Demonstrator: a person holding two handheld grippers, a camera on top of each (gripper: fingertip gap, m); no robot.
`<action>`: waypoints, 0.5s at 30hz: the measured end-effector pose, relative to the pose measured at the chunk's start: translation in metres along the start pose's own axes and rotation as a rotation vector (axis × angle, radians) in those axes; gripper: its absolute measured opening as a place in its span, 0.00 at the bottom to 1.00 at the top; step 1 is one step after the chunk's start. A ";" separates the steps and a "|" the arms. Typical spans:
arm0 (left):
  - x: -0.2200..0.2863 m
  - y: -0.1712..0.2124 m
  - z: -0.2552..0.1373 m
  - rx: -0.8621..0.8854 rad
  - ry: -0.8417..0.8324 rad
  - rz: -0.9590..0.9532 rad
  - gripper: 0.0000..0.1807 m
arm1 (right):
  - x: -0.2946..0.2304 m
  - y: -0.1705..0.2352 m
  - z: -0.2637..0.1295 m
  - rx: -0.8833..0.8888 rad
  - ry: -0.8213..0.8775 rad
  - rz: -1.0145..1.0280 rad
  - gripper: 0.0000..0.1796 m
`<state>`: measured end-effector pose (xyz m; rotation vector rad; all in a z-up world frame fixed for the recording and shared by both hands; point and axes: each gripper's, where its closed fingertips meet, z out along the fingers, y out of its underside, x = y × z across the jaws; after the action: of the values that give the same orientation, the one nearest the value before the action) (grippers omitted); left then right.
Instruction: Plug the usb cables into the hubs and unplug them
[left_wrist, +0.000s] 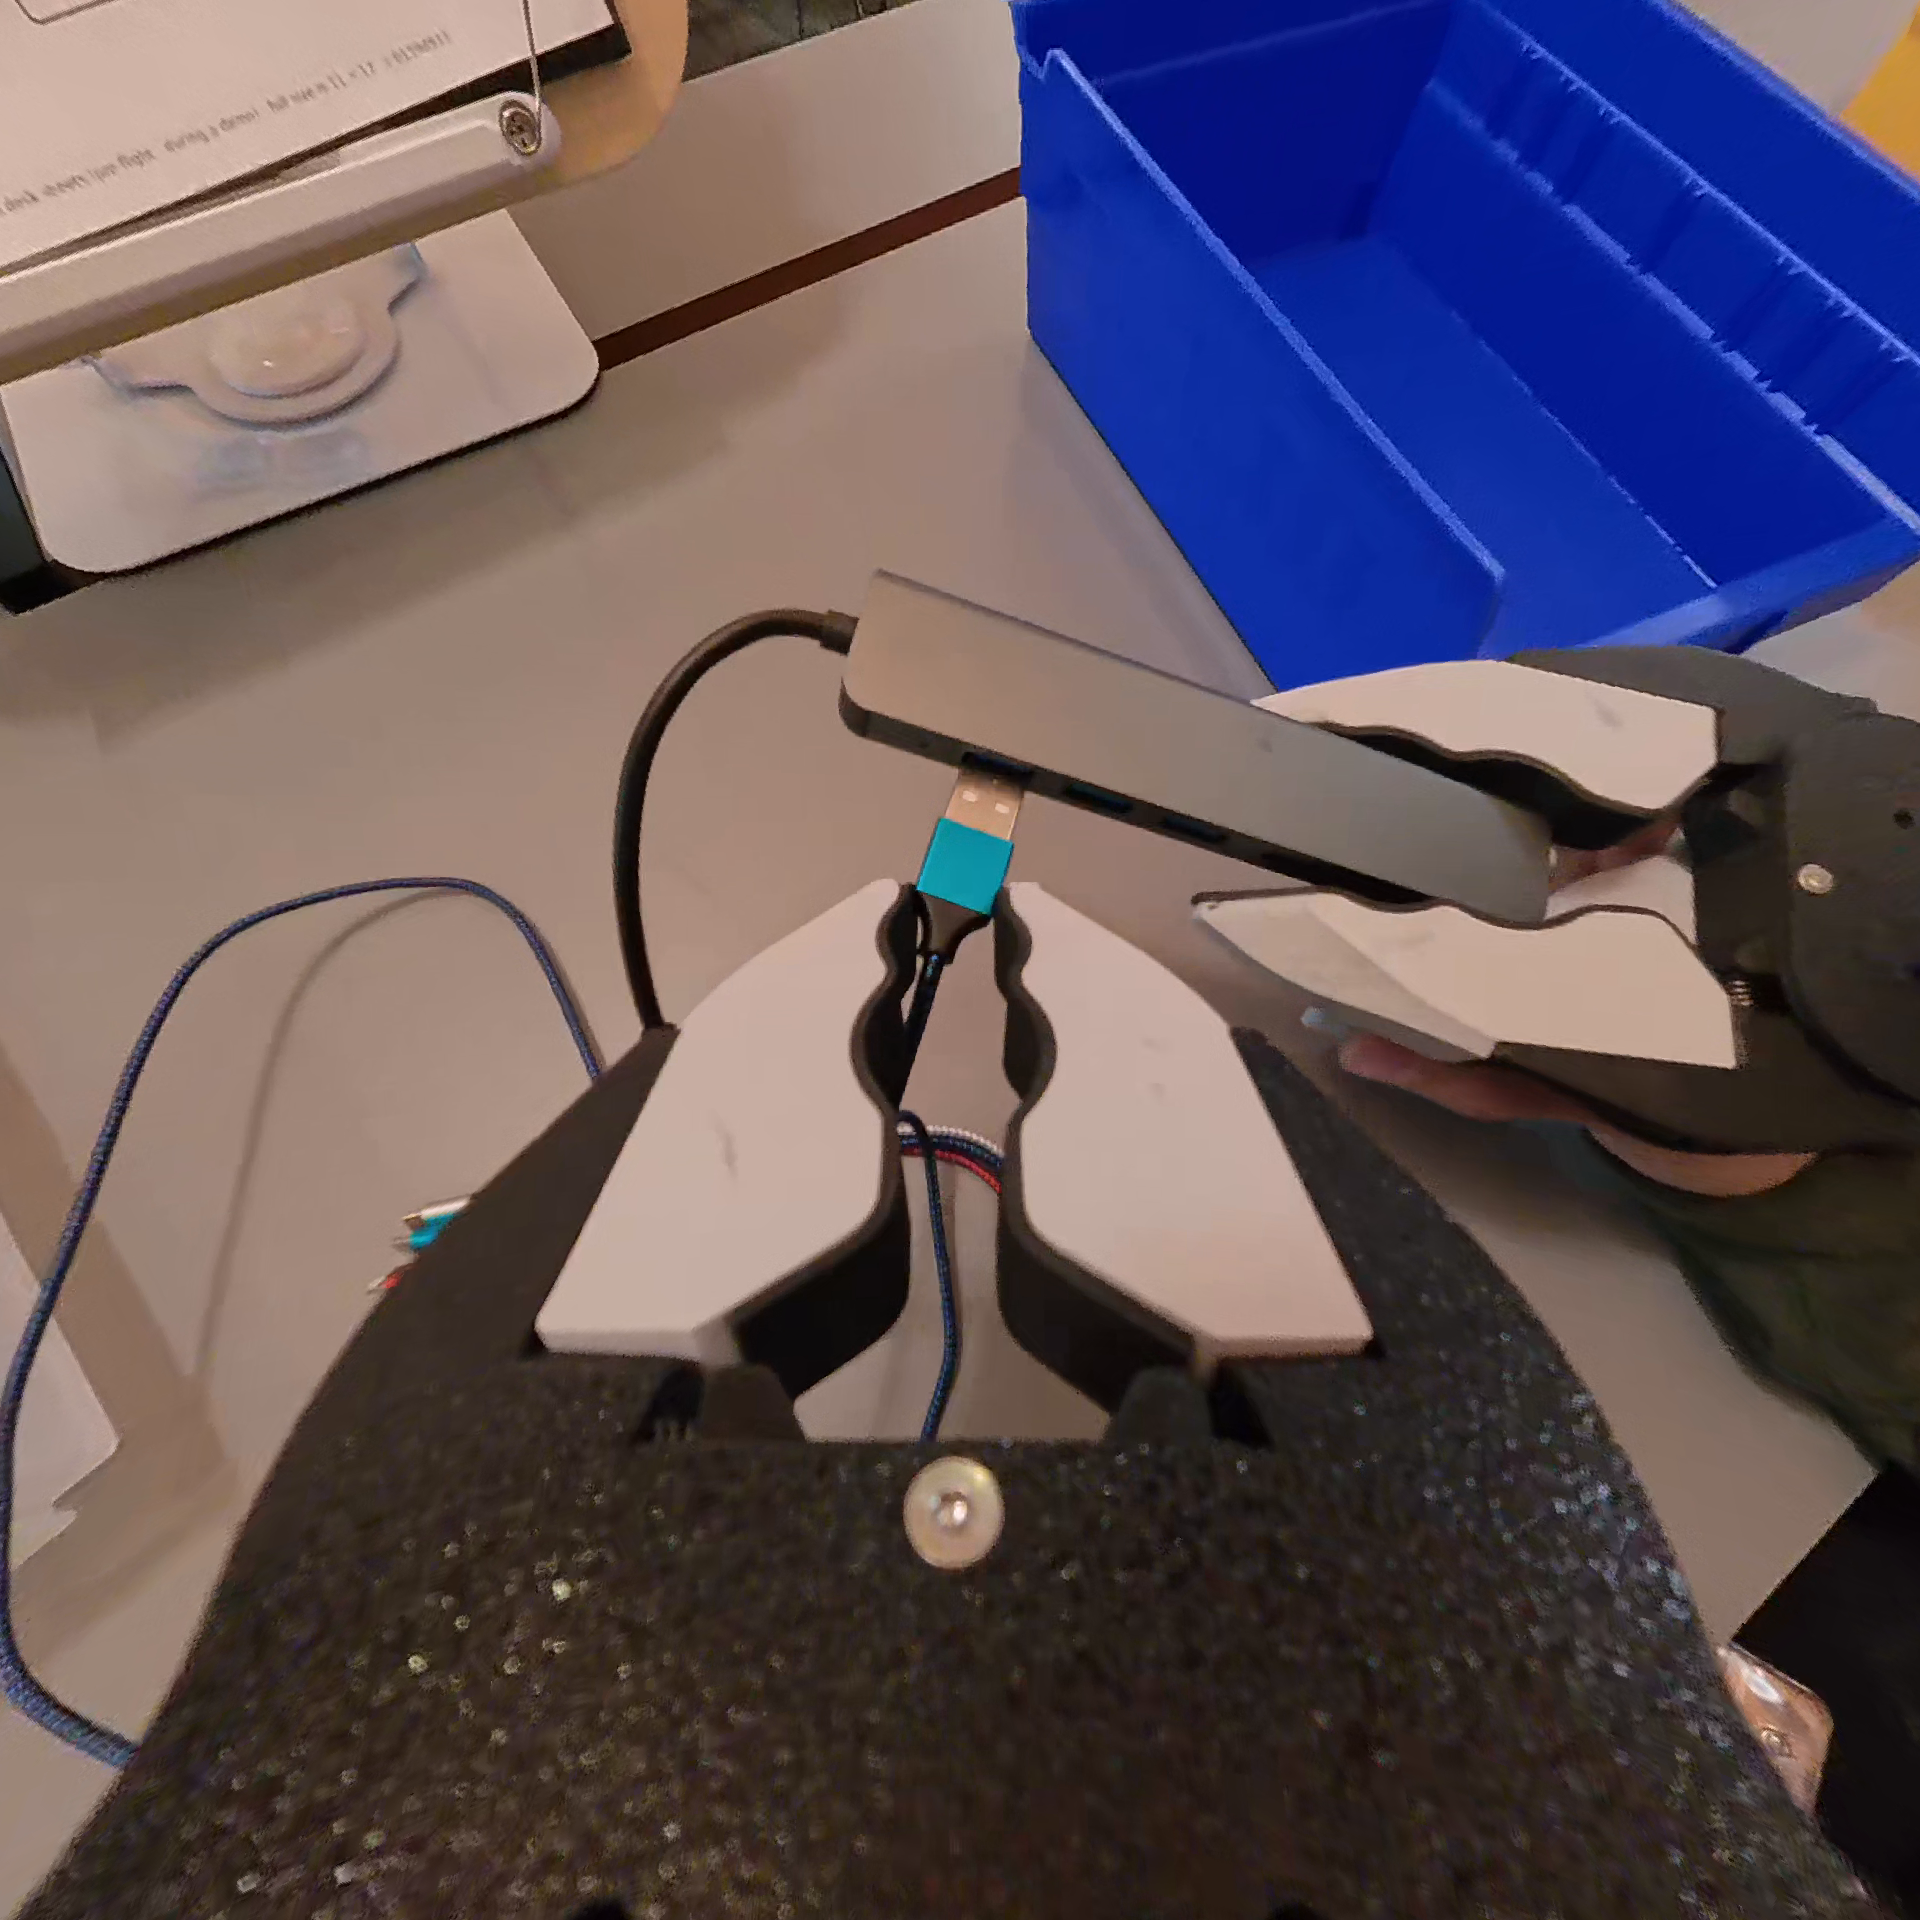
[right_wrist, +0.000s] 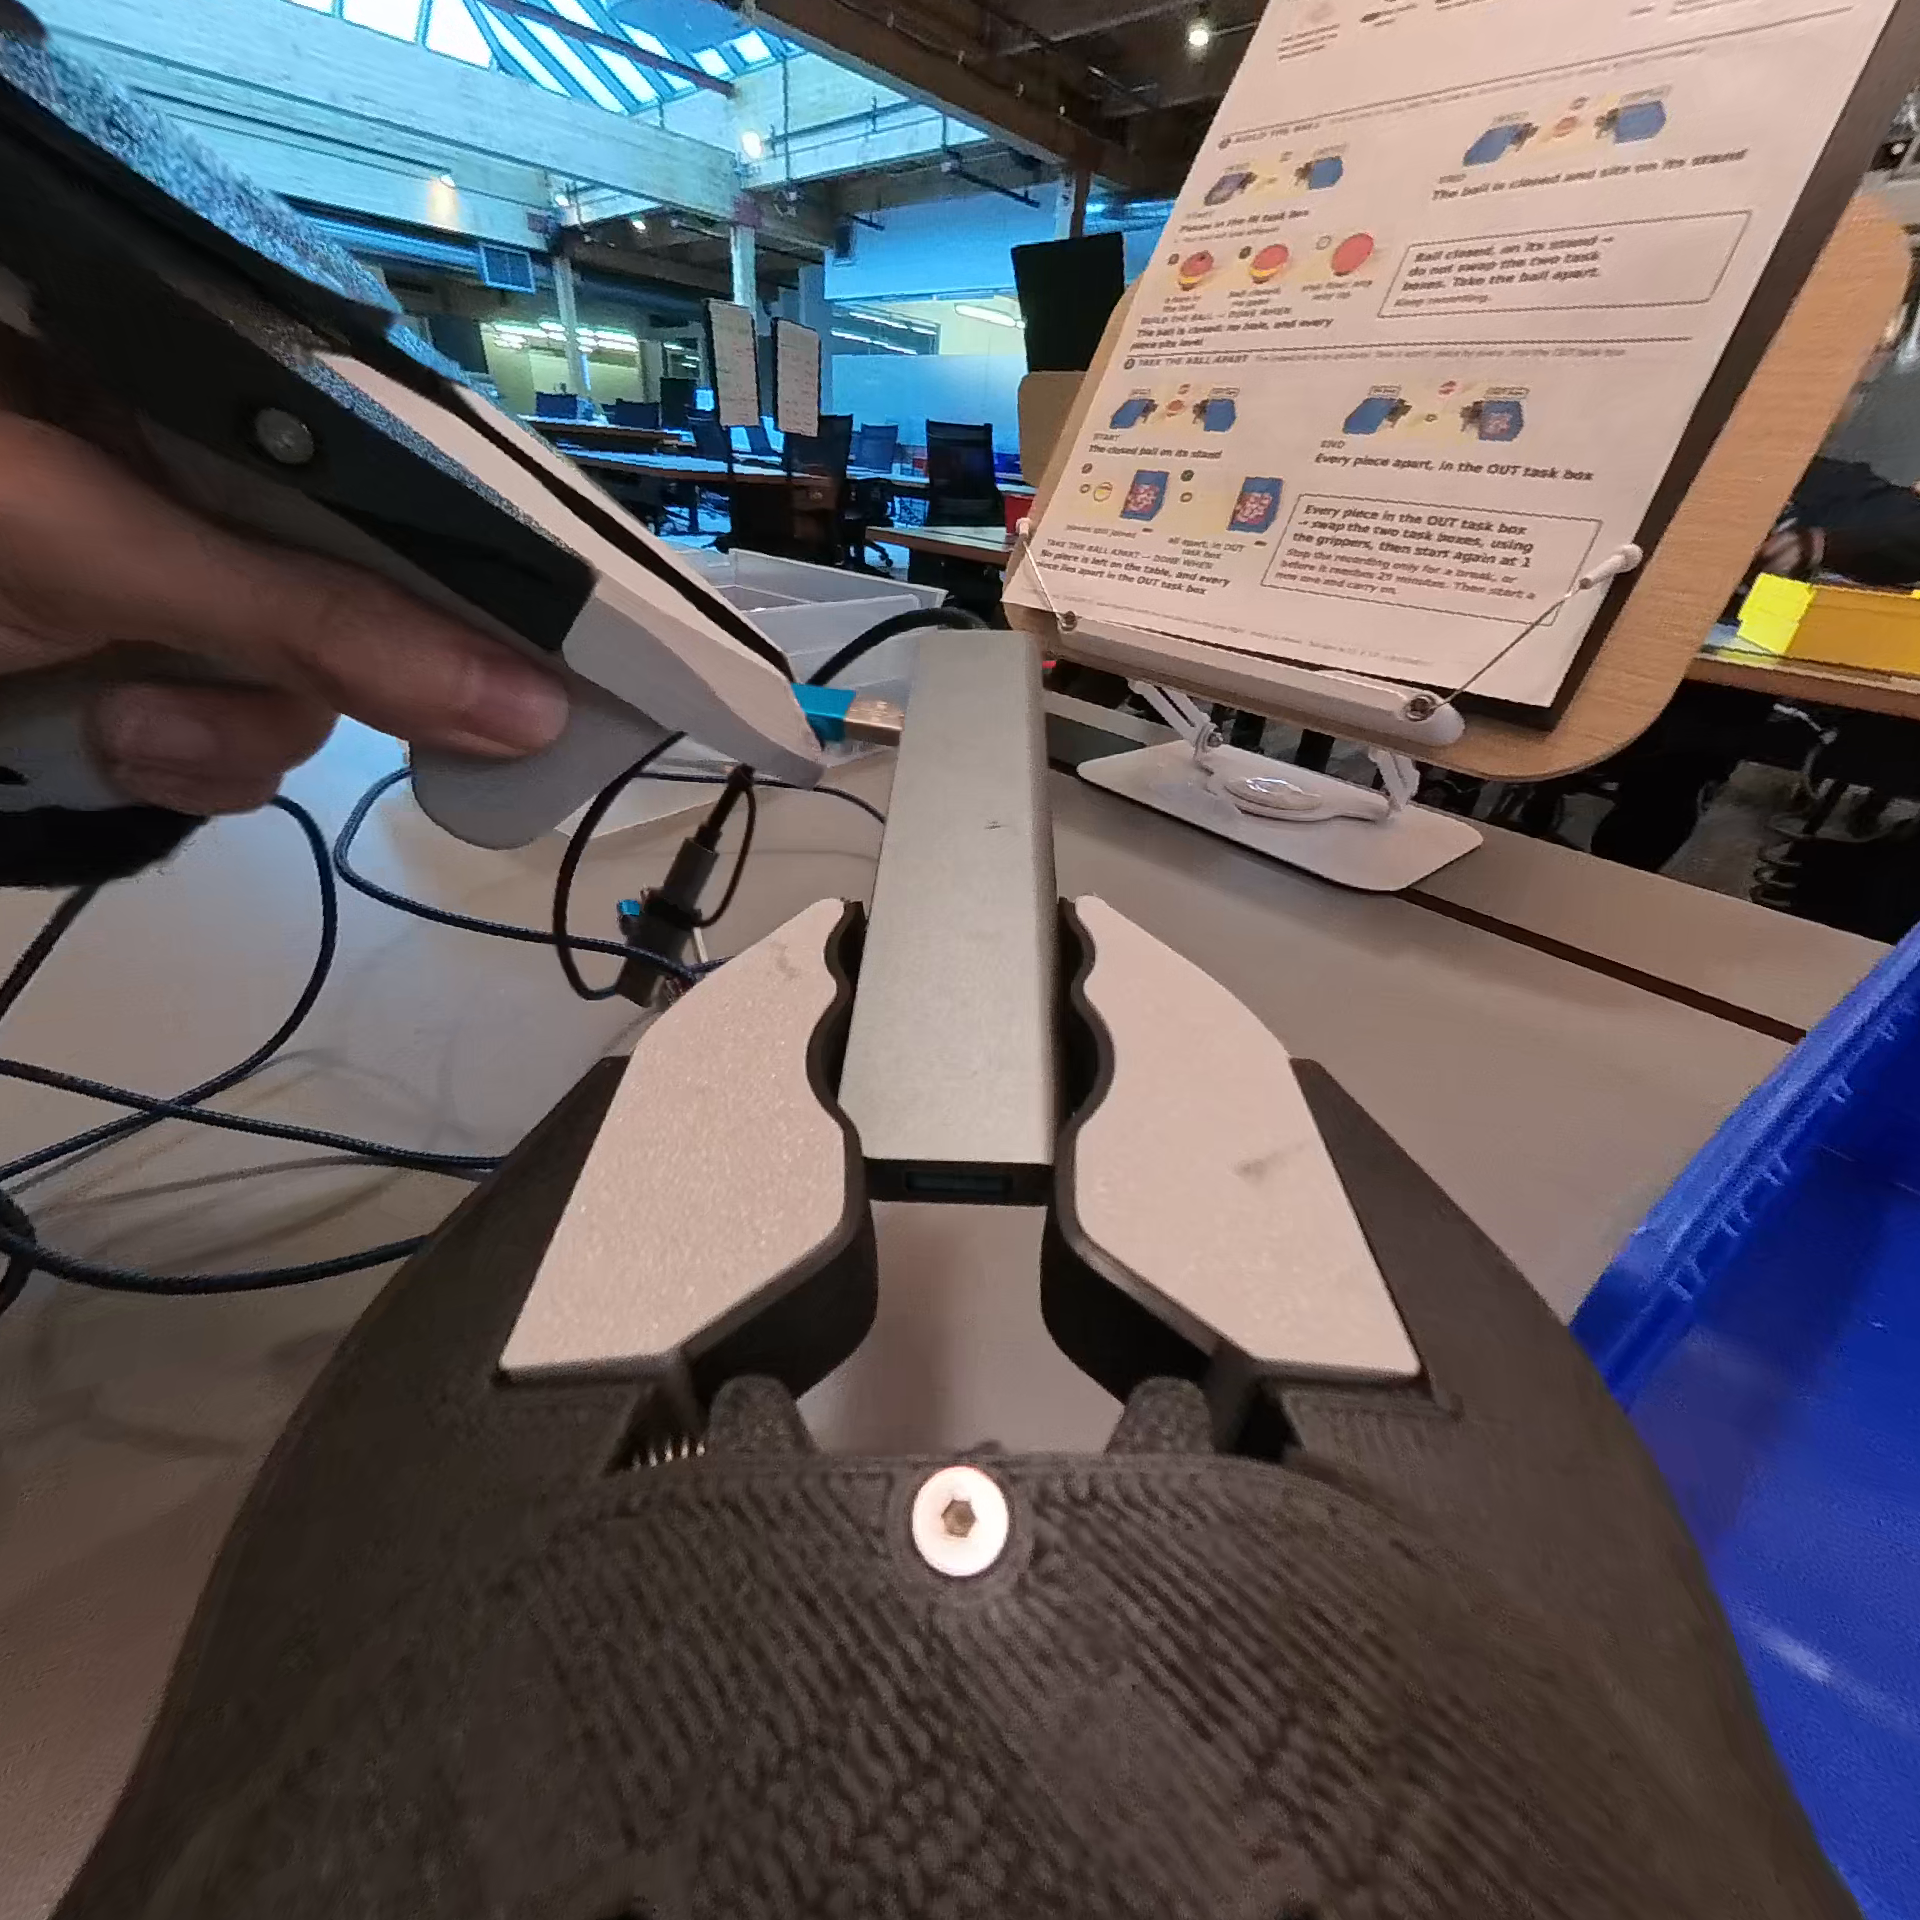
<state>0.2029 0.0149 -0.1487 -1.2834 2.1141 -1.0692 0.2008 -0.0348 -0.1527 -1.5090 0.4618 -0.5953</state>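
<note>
Now left jaws clench teal plug (left_wrist: 966, 864) at hub (left_wrist: 1195, 769); right jaws grasp hub.

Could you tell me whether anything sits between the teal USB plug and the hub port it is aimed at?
Nothing visible does. The teal USB plug, held in the left gripper, has its metal tip at the end port of the grey USB hub, which the right gripper holds.

Skylit open hall (right_wrist: 582, 156), desk rows (right_wrist: 727, 457)
</note>
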 end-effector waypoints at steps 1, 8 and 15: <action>0.000 -0.001 0.001 0.009 0.008 -0.007 0.07 | 0.001 0.000 0.000 0.003 0.003 0.003 0.20; 0.006 -0.003 -0.003 0.055 0.019 -0.010 0.07 | -0.001 -0.001 -0.001 0.009 -0.008 0.004 0.20; 0.000 -0.002 -0.004 0.062 -0.017 0.011 0.07 | -0.008 -0.001 0.000 0.010 -0.037 -0.006 0.20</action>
<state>0.2008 0.0157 -0.1447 -1.2462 2.0567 -1.1060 0.1949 -0.0297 -0.1518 -1.5098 0.4248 -0.5725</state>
